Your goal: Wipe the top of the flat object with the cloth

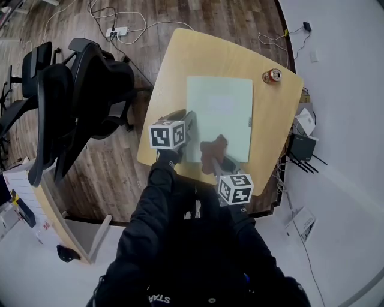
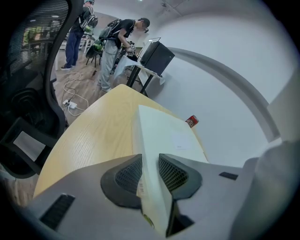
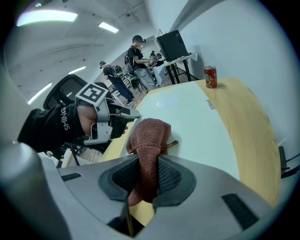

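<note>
Mid-frame on the table (image 1: pixel 180 60), my left gripper (image 2: pixel 150 174) clamps the board (image 1: pixel 219 108) edge, my right gripper (image 3: pixel 149 176) pinching the cloth (image 3: pixel 151 133) atop it.

- The cloth (image 3: pixel 149 136), centre of the right gripper view: rust-brown knitted fabric, rough and matt.
- The flat object (image 1: pixel 219 111): pale green, smooth, with a faint sheen.
- The bench (image 1: pixel 180 66): light wood grain, satin-smooth.
- The left tool (image 2: pixel 151 174) and right tool (image 3: pixel 146 177): matt grey plastic shells, black gridded pads (image 2: pixel 127 176).
- The can (image 1: pixel 274 75), upper right of the head view: glossy metal.
- The floor (image 1: pixel 210 18): dark wood planks.
</note>
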The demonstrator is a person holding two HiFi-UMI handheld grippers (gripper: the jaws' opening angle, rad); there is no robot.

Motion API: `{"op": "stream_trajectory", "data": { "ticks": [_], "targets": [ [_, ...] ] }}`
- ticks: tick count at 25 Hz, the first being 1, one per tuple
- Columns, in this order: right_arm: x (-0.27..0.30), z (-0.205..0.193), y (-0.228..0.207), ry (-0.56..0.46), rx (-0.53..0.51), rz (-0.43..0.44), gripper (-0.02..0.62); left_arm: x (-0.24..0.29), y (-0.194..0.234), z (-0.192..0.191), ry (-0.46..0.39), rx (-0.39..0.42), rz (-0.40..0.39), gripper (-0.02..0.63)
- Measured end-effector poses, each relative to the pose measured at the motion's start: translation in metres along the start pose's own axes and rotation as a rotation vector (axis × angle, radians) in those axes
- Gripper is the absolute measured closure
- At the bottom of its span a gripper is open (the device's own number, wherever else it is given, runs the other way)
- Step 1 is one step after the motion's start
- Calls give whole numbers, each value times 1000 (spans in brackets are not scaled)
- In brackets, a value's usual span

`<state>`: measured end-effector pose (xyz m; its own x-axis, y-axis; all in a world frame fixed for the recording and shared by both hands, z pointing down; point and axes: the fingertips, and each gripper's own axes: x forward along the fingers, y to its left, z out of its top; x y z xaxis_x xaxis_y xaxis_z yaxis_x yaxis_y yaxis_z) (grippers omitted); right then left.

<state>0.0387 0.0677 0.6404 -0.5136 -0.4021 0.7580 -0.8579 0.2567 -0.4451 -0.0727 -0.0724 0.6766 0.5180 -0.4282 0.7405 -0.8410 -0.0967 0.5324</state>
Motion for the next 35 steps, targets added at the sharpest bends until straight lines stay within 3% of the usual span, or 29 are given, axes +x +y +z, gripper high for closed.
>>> {"op": "stream_trajectory", "data": {
  "ticks": [3,8,12,16,23,35],
  "targets": [
    [-1,34,6,-64,5,44,495,1,0,2,5,-4,-24,483],
    [29,124,12,-168,-41,80,494,0,2,0,16,-34,-88,483],
    [67,181,14,-190,-72,83,494,1,5,1,38,-46,-148,485],
    [103,210,15,-168,-83,73,494,1,4,3,58,-47,-183,486],
    [138,194,11,-67,-103,35,494,1,6,3,78,-46,-211,486],
    [105,127,8,-24,-68,-17,494,1,8,1,85,-36,-209,486]
  ]
}}
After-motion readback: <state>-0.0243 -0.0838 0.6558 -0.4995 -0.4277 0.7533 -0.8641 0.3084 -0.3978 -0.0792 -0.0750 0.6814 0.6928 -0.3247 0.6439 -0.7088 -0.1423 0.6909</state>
